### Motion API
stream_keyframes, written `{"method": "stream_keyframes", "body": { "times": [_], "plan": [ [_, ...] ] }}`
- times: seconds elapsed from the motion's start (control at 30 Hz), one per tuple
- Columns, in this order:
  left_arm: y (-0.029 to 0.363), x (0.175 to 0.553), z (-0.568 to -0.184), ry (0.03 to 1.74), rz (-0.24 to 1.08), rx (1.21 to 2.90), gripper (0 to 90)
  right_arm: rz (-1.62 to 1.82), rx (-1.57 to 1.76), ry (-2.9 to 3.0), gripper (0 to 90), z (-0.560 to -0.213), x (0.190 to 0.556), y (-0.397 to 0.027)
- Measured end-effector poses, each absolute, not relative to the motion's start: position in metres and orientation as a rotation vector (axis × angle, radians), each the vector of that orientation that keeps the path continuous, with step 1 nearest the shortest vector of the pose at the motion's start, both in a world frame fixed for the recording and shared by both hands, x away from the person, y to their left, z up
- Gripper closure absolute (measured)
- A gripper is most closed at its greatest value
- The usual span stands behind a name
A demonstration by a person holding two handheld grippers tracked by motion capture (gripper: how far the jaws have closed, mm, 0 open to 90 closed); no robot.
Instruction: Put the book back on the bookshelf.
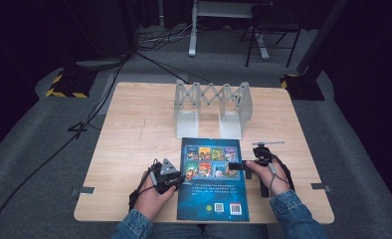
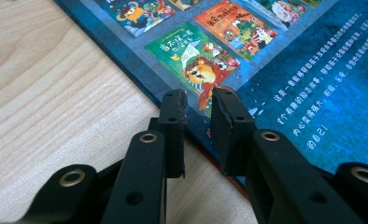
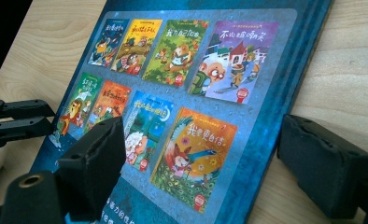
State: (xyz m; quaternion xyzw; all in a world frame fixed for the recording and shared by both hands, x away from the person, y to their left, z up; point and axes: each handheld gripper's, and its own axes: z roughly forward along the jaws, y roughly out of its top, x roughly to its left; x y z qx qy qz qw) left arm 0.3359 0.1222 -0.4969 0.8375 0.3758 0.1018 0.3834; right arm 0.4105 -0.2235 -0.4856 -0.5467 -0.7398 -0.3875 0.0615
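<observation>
A blue picture book (image 1: 213, 194) lies back cover up on the wooden table (image 1: 134, 139), near its front edge. My left gripper (image 1: 181, 177) is at the book's left edge. In the left gripper view its jaws (image 2: 198, 105) stand a narrow gap apart, with the book (image 2: 313, 70) edge running between them and no pad visibly pressing. My right gripper (image 1: 232, 166) is at the book's right edge. Its jaws (image 3: 201, 128) are wide open, one over the cover (image 3: 182, 60) and one over bare wood. The left gripper (image 3: 42, 116) also shows in the right gripper view.
A white folding book rack (image 1: 211, 102) stands at the back middle of the table. Cables and a yellow-and-black striped base (image 1: 64, 84) lie on the grey floor to the back left. Bare wood stretches left of the book.
</observation>
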Motion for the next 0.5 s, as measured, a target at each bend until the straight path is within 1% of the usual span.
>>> {"method": "stream_keyframes", "body": {
  "times": [0.1,0.13,0.17,0.2,0.27,0.33,0.37,0.4,0.5],
  "plan": [
    [0.1219,0.3354,-0.4977,0.958,0.266,2.125,74.2,-1.170,-1.659,-2.237,18.3,-0.4854,0.4106,-0.2239],
    [0.1217,0.3351,-0.4978,0.959,0.268,2.123,74.1,-1.162,-1.676,-2.244,21.4,-0.4849,0.4101,-0.2238],
    [0.1217,0.3349,-0.4980,0.960,0.268,2.120,74.1,-1.162,-1.676,-2.244,21.4,-0.4849,0.4101,-0.2238],
    [0.1225,0.3352,-0.4990,0.970,0.251,2.106,72.0,-1.159,-1.693,-2.239,24.3,-0.4847,0.4098,-0.2242],
    [0.1228,0.3345,-0.4998,0.985,0.238,2.091,71.7,-1.154,-1.699,-2.225,26.8,-0.4846,0.4097,-0.2262],
    [0.1224,0.3340,-0.5003,0.986,0.245,2.084,71.8,-1.147,-1.699,-2.213,27.3,-0.4844,0.4092,-0.2274],
    [0.1223,0.3339,-0.5004,0.985,0.226,2.088,69.3,-1.148,-1.703,-2.212,28.0,-0.4845,0.4087,-0.2274],
    [0.1214,0.3330,-0.5009,0.987,0.224,2.084,64.4,-1.146,-1.709,-2.214,28.9,-0.4843,0.4080,-0.2272],
    [0.1212,0.3325,-0.5009,0.988,0.227,2.083,64.4,-1.142,-1.717,-2.219,30.6,-0.4841,0.4077,-0.2272]
  ]
}}
